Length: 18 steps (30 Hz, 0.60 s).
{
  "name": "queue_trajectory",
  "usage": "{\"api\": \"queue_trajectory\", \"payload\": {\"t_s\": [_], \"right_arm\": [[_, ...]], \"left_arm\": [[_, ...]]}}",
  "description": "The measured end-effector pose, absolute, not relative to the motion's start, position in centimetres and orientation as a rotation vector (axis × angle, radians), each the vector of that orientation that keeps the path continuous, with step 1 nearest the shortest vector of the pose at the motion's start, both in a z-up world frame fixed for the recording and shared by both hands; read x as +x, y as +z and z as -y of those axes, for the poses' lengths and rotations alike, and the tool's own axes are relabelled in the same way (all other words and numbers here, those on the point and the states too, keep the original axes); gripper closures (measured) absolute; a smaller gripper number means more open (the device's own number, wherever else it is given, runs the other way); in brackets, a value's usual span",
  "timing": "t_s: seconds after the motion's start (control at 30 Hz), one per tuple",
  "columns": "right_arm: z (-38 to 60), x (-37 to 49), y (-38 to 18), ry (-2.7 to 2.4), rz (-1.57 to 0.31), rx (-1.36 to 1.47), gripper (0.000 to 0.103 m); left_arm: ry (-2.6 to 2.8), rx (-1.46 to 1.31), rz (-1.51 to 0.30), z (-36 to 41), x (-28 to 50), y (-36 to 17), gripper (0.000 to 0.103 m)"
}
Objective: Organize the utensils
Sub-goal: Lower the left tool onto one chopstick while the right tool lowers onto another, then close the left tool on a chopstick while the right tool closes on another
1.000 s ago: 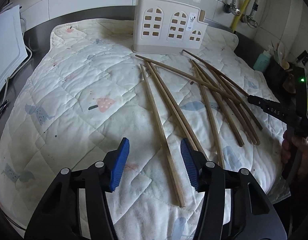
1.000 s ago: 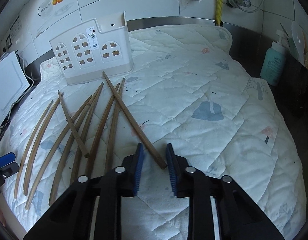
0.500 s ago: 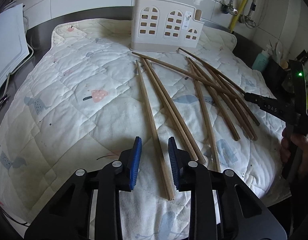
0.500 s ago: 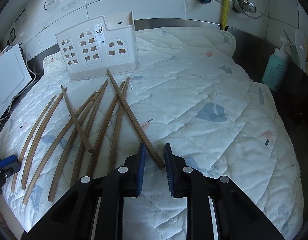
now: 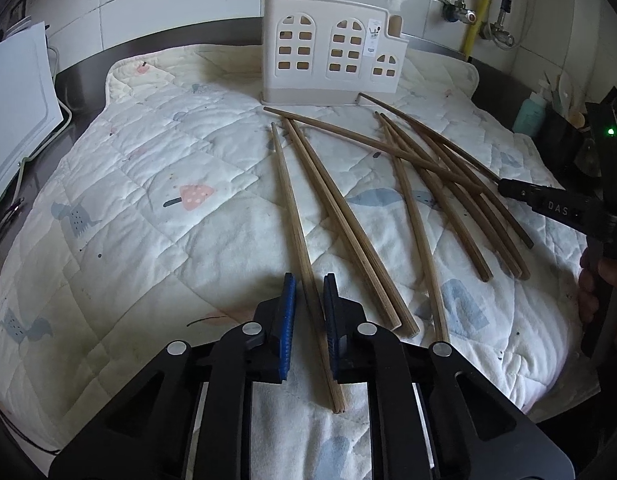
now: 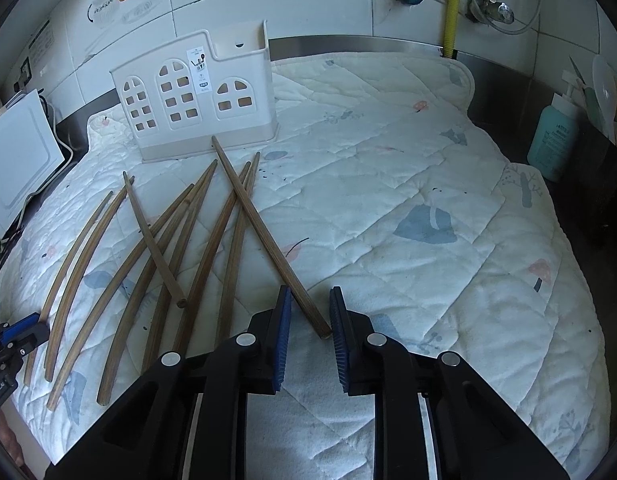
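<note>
Wooden chopstick (image 5: 296, 240) between left tongs (image 5: 309, 286) (narrowly parted)
</note>
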State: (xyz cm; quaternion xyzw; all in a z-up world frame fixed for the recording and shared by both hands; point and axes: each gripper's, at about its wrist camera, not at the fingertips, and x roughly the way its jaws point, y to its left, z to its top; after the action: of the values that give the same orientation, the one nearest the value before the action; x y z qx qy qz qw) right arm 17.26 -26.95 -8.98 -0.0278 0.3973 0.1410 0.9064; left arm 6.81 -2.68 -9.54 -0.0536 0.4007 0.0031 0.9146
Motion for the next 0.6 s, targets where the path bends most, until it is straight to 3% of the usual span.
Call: {"api": "queue_trajectory", "payload": {"t_s": [0.53,0.6], "right_arm": [[26.9,16.4,-8.3,0.308,-0.788,-0.035,0.086],[26.9,16.2,-7.8,0.310,-0.772,-0.033,0.086]], "left_arm": [[-0.029,-0.155,-0.835,2.3,7.0,-9.3,0.094],[-0.038,-0.152,-0.836,2.4,7.0,-9.3,0.098]]}}
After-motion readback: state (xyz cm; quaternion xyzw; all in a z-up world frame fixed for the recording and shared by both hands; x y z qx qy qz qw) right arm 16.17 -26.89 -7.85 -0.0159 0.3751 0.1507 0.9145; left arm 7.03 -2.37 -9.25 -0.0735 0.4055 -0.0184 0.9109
